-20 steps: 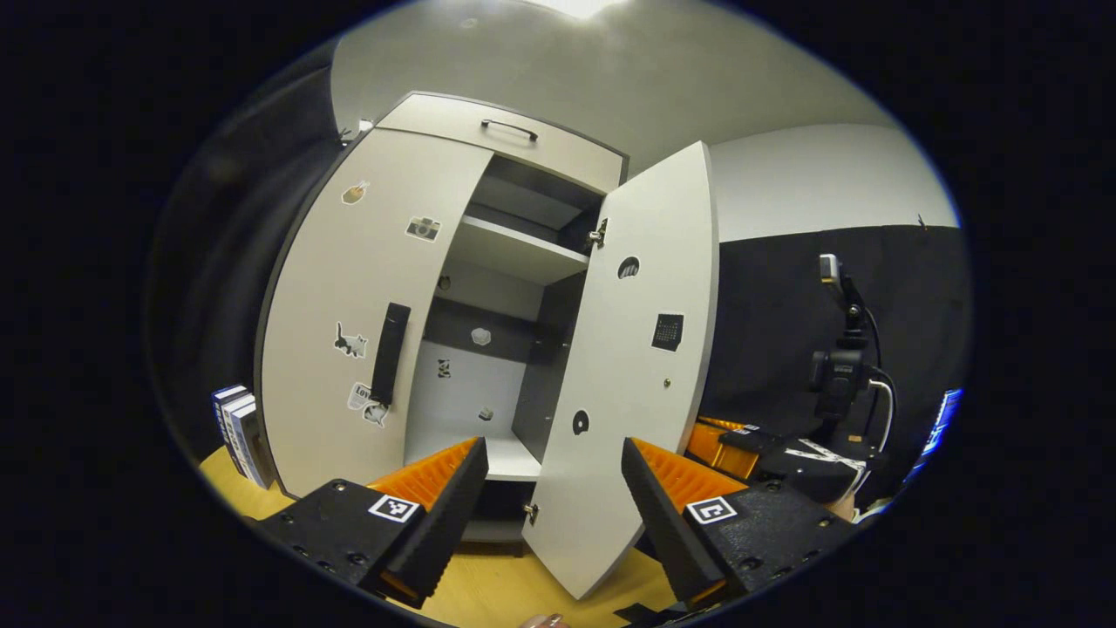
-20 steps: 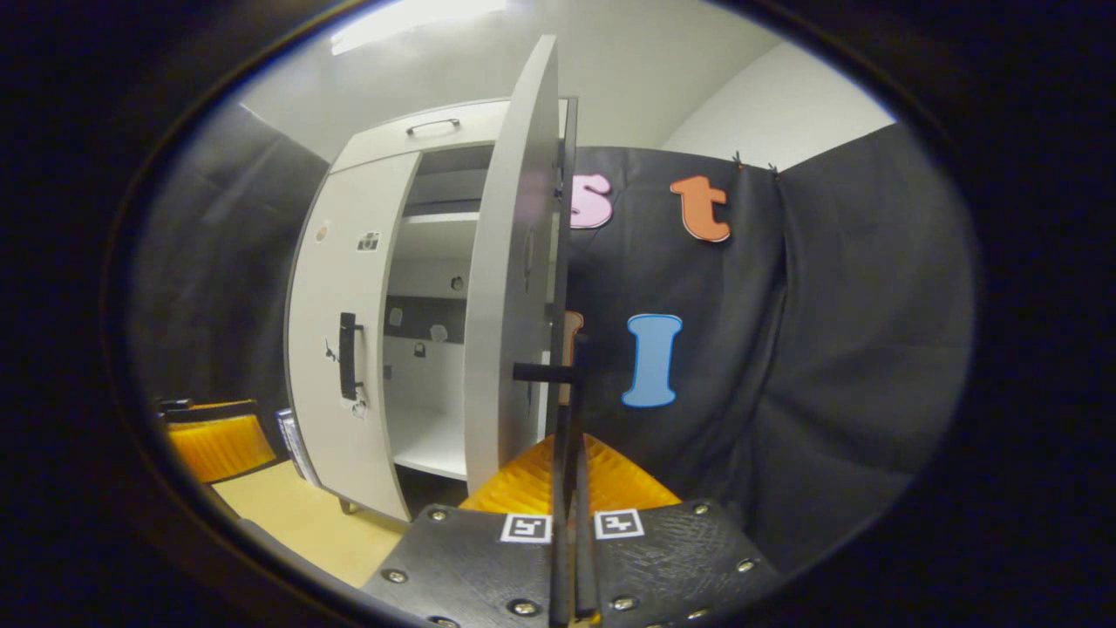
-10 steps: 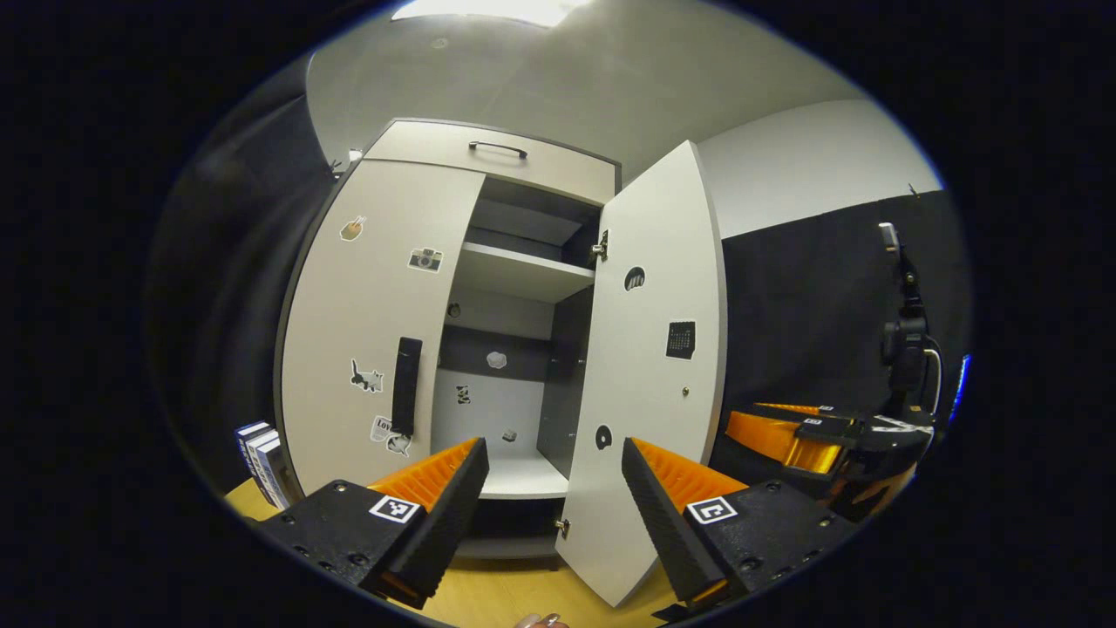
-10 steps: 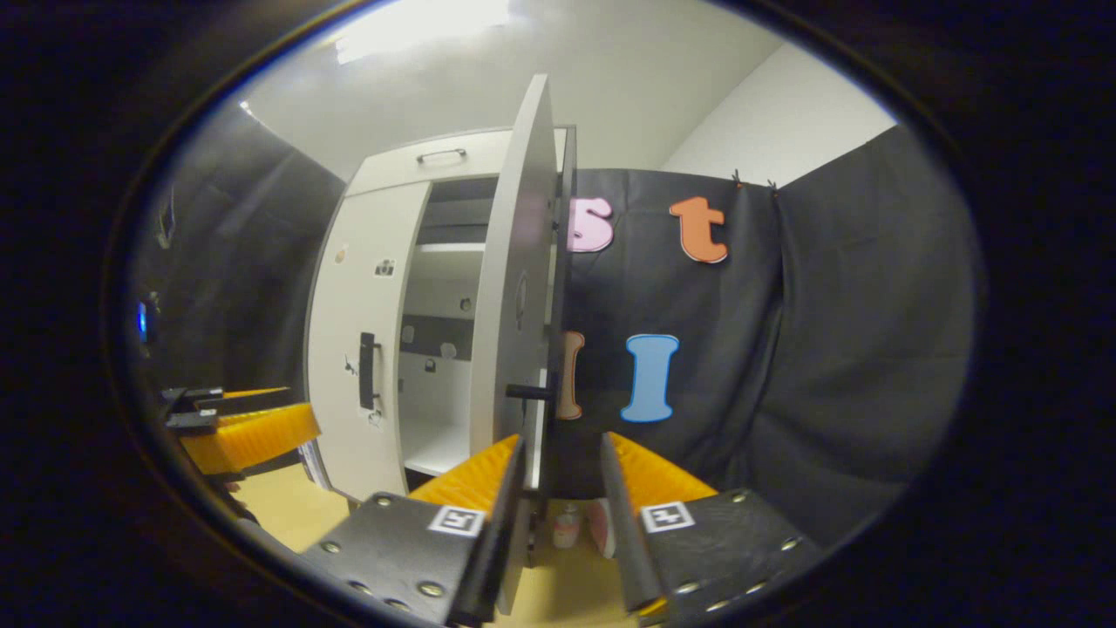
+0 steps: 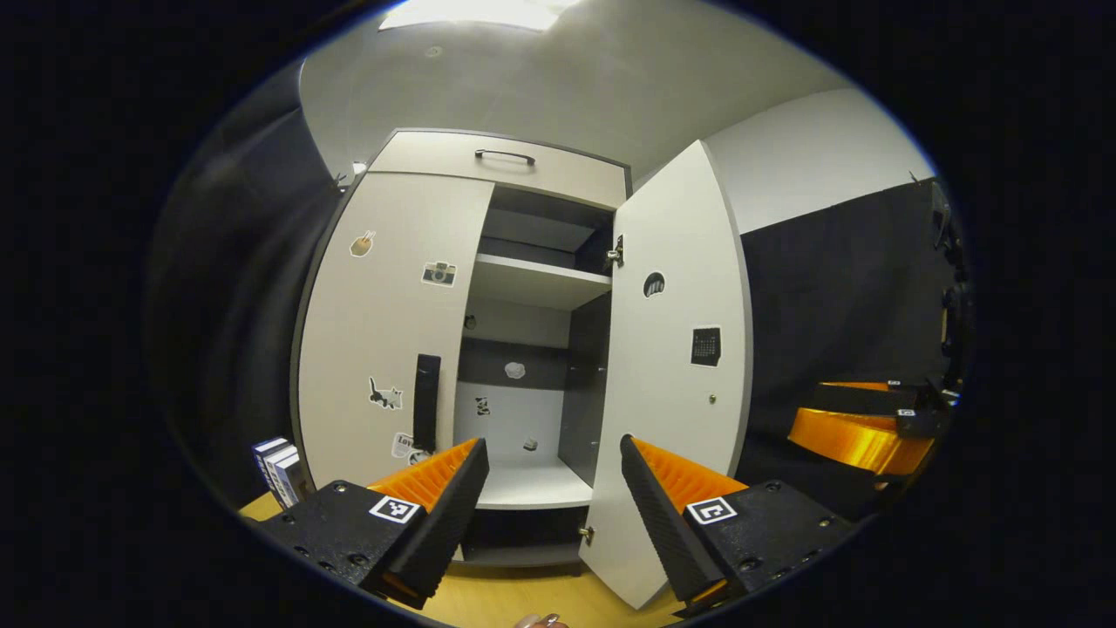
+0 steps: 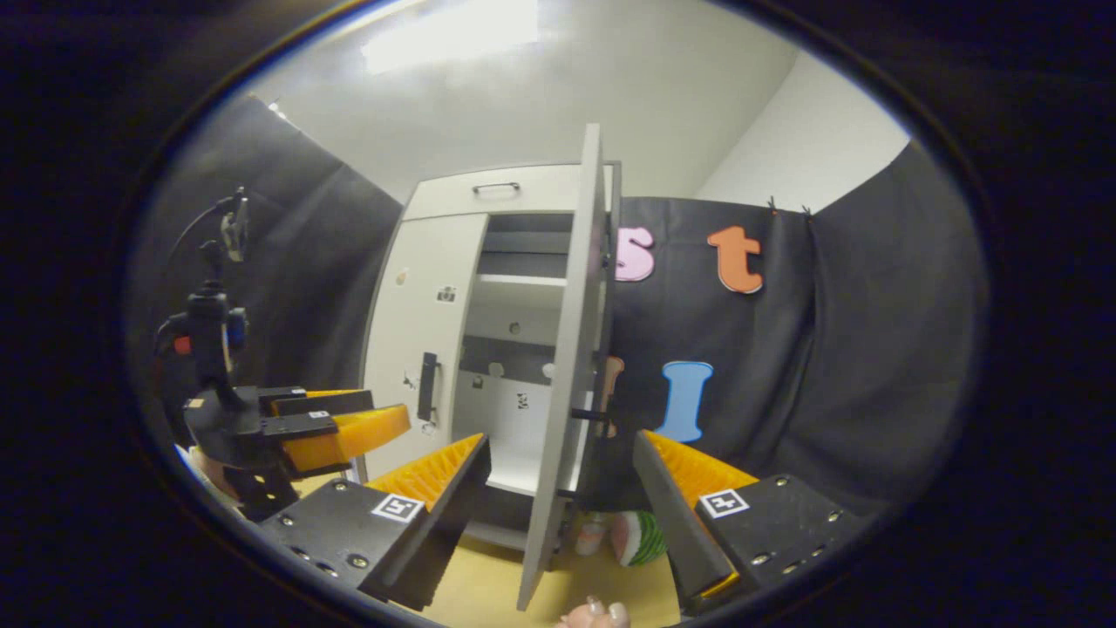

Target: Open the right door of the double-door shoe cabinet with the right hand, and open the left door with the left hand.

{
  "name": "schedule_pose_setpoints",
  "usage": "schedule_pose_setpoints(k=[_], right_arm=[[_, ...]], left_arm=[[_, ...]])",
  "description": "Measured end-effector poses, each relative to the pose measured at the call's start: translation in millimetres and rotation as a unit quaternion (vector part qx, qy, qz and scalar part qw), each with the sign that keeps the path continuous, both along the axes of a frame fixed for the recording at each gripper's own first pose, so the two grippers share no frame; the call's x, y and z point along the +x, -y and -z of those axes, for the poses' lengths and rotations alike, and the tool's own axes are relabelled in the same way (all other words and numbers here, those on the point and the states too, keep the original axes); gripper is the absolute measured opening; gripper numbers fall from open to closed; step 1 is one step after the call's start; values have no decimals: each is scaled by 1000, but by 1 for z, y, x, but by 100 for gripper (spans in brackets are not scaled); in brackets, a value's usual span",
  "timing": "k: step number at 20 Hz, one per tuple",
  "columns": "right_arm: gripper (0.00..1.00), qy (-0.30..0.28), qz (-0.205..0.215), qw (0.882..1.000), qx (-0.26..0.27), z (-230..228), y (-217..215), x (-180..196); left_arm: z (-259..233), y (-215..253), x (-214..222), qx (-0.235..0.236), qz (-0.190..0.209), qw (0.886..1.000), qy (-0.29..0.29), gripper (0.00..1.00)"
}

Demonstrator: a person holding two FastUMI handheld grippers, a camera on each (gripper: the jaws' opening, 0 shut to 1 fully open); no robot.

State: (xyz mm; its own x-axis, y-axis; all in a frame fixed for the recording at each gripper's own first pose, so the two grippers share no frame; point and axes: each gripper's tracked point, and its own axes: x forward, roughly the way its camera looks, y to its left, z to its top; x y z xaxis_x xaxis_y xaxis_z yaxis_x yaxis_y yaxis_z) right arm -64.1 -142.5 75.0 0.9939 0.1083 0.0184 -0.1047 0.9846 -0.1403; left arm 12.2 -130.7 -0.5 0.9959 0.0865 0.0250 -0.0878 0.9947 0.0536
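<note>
The left gripper (image 5: pixel 551 488) is held level and pointing forward, its two fingers (image 5: pixel 440 510) spread wide with nothing between them. In the right gripper view it appears at the left (image 6: pixel 344 427), farther off, its fingers reaching to the right. The right gripper (image 6: pixel 562 515) also has its fingers parted and grips nothing. In the left gripper view it appears at the far right (image 5: pixel 859 427). A fingertip (image 6: pixel 597 613) shows at the bottom edge.
</note>
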Motion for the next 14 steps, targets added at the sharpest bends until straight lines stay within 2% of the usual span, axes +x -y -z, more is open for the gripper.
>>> schedule_pose_setpoints(k=[3,6,9,14], right_arm=[[99,1,-45,999,6,6,-47,3],[97,-22,-64,998,11,25,-83,14],[96,-32,-58,998,-1,39,-109,31],[96,-59,-32,998,20,67,-144,70]], left_arm=[[-1,-31,8,18,-19,1000,-1,95],[-3,-70,26,29,-32,999,2,95],[-6,-110,54,42,-37,998,14,95],[-1,-149,101,18,-18,999,19,95]])
